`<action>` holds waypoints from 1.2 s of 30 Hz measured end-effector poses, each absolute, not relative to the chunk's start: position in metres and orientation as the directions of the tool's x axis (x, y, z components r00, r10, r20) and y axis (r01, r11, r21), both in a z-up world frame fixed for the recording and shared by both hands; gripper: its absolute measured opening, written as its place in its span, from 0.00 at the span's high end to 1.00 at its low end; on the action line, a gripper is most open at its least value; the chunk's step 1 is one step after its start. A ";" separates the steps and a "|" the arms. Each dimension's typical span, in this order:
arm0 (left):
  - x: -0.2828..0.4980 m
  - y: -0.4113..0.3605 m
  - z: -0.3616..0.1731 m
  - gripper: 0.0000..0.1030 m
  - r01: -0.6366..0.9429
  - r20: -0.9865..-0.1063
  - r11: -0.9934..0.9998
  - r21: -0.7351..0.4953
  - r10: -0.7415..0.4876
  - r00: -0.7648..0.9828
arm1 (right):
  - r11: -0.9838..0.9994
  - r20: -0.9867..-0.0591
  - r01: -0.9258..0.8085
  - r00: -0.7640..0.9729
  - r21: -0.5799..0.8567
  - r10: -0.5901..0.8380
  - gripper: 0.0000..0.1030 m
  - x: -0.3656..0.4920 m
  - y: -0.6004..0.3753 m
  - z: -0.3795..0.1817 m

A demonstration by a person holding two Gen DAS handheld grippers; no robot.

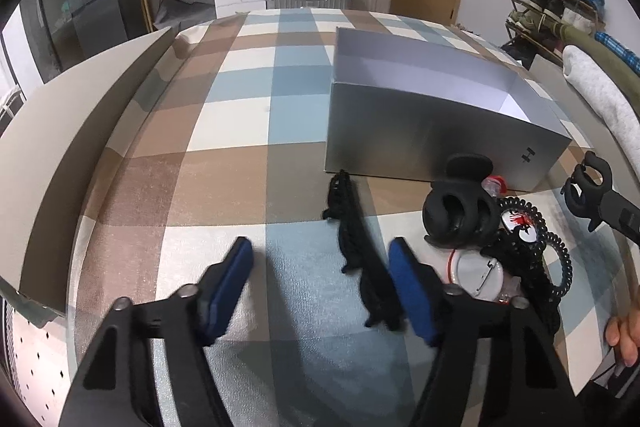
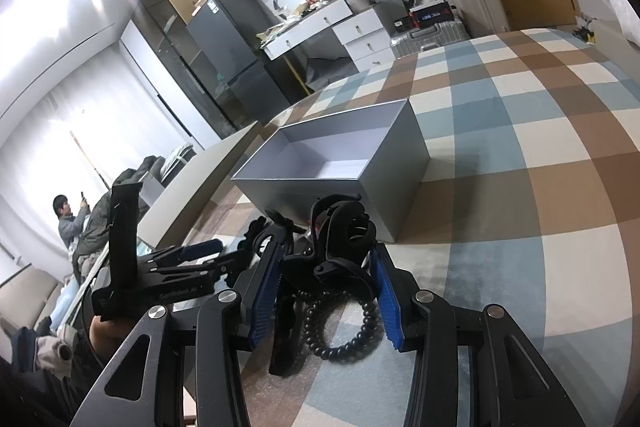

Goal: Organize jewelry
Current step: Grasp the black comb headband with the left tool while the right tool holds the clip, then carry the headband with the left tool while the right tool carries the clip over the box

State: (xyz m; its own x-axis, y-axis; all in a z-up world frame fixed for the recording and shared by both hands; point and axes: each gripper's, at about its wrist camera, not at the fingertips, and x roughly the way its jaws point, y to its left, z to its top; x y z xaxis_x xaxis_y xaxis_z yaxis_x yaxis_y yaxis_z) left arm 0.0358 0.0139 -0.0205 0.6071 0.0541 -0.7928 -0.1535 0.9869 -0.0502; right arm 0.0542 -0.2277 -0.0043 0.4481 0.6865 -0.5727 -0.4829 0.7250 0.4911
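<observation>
An open grey box (image 1: 436,111) stands on the checked tablecloth; its empty inside shows in the right wrist view (image 2: 340,155). My left gripper (image 1: 320,287) is open and empty, low over the cloth, with a long black hair clip (image 1: 360,247) just inside its right finger. A pile to its right holds a black claw clip (image 1: 460,211), round badges (image 1: 480,275) and black coil hair ties (image 1: 532,247). My right gripper (image 2: 326,291) is shut on a black claw clip (image 2: 344,251), which also shows in the left wrist view (image 1: 588,191). A black beaded bracelet (image 2: 340,331) lies below it.
A beige board (image 1: 80,147) stands along the table's left edge. Folded clothes (image 1: 600,91) lie at the right. The left gripper also appears in the right wrist view (image 2: 192,259). Behind are a dresser, suitcases, a fridge and a seated person (image 2: 68,219).
</observation>
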 end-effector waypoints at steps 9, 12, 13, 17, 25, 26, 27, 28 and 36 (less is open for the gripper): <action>0.035 0.011 -0.020 0.85 -0.127 -0.777 0.991 -0.041 0.048 0.628 | 0.721 -0.569 -0.487 0.446 0.494 0.691 0.57 0.054 -0.228 -0.005; 0.035 0.010 -0.020 0.86 -0.116 -0.775 0.992 -0.045 0.039 0.631 | 0.722 -0.570 -0.486 0.446 0.493 0.690 0.57 0.054 -0.228 -0.005; 0.035 0.010 -0.020 0.86 -0.112 -0.774 0.993 -0.045 0.036 0.632 | 0.722 -0.571 -0.485 0.447 0.493 0.689 0.57 0.053 -0.228 -0.005; 0.033 0.008 -0.018 0.86 -0.101 -0.766 0.994 -0.037 0.037 0.642 | 0.724 -0.566 -0.482 0.453 0.493 0.688 0.57 0.053 -0.229 -0.004; 0.028 0.014 -0.006 0.87 -0.095 -0.731 0.994 -0.049 0.029 0.682 | 0.726 -0.562 -0.492 0.464 0.480 0.685 0.57 0.051 -0.227 0.001; 0.027 0.016 -0.003 0.87 -0.098 -0.725 0.994 -0.050 0.031 0.688 | 0.727 -0.560 -0.492 0.466 0.479 0.685 0.57 0.051 -0.227 0.001; 0.026 0.017 -0.002 0.87 -0.099 -0.718 0.994 -0.053 0.031 0.695 | 0.727 -0.556 -0.492 0.471 0.478 0.685 0.57 0.051 -0.228 0.003; 0.025 0.019 0.001 0.87 -0.102 -0.710 0.993 -0.057 0.032 0.704 | 0.728 -0.553 -0.491 0.476 0.478 0.684 0.57 0.051 -0.229 0.004; 0.020 0.021 0.018 0.87 -0.094 -0.648 0.993 -0.068 0.028 0.761 | 0.732 -0.523 -0.496 0.513 0.466 0.680 0.57 0.054 -0.234 0.020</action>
State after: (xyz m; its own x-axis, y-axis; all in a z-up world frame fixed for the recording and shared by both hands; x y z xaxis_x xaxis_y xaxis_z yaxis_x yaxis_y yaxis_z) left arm 0.0204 0.0210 0.0183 0.7610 0.0282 -0.6482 -0.0944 0.9932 -0.0677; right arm 0.0540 -0.2340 0.0200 0.5133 0.6805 -0.5229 -0.4960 0.7325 0.4663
